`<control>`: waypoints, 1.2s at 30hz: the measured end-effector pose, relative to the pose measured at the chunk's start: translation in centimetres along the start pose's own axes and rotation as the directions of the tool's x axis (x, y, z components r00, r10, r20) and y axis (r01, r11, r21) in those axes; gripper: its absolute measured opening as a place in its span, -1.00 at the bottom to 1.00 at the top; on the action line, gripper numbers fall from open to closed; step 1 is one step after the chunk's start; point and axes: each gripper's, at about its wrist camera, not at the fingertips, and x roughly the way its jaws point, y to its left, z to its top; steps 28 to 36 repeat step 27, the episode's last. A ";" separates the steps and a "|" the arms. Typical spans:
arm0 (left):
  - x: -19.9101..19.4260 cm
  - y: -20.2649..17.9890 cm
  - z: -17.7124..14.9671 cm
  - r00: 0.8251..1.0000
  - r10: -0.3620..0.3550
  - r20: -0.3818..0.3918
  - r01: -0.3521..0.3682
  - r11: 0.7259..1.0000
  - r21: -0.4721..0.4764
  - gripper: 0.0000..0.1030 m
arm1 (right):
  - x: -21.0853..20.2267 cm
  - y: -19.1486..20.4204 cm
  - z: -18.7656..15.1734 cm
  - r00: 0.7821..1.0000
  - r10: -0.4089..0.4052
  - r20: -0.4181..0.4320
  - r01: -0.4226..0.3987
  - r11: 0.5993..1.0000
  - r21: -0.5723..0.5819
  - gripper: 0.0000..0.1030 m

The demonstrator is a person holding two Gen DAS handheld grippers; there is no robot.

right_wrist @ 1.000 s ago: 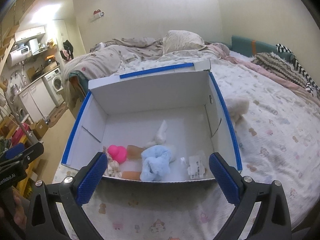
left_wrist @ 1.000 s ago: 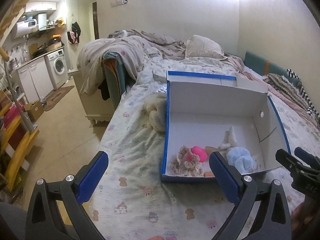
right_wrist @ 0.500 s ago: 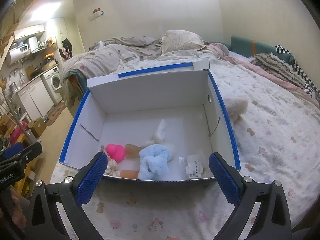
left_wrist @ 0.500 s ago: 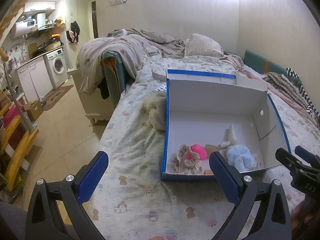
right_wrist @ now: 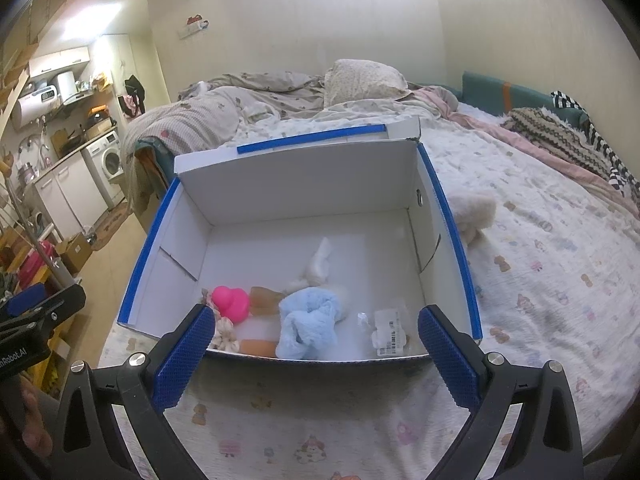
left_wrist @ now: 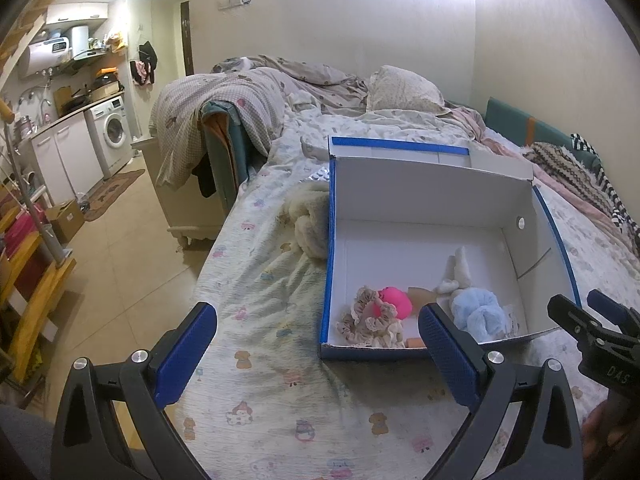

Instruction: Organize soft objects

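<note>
left gripper point(left_wrist: 316, 350): jaws wide apart, empty, above the patterned bedsheet point(left_wrist: 256, 280)
right gripper point(right_wrist: 314, 354): jaws spread, empty, at the box's near wall
box: white cardboard box with blue edges point(right_wrist: 304, 184), lid open, on the bed
in box: light blue fluffy cloth point(right_wrist: 310, 322), pink round soft toy point(right_wrist: 230, 304), beige frilly scrunchie point(left_wrist: 370, 318), all by the near wall
outside: cream fluffy plush point(left_wrist: 310, 224), touching the box's outer side, 11 o'clock in left view

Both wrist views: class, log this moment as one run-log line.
left tongs: open, empty | right tongs: open, empty | box: holds blue plush, pink toy | cream plush: outside on bed
</note>
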 end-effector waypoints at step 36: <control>0.0 -0.1 0.0 1.000 0.000 0.001 0.000 1.000 0.002 0.96 | 0.0 -0.1 0.0 1.000 0.001 0.002 -0.001 1.000 -0.001 1.00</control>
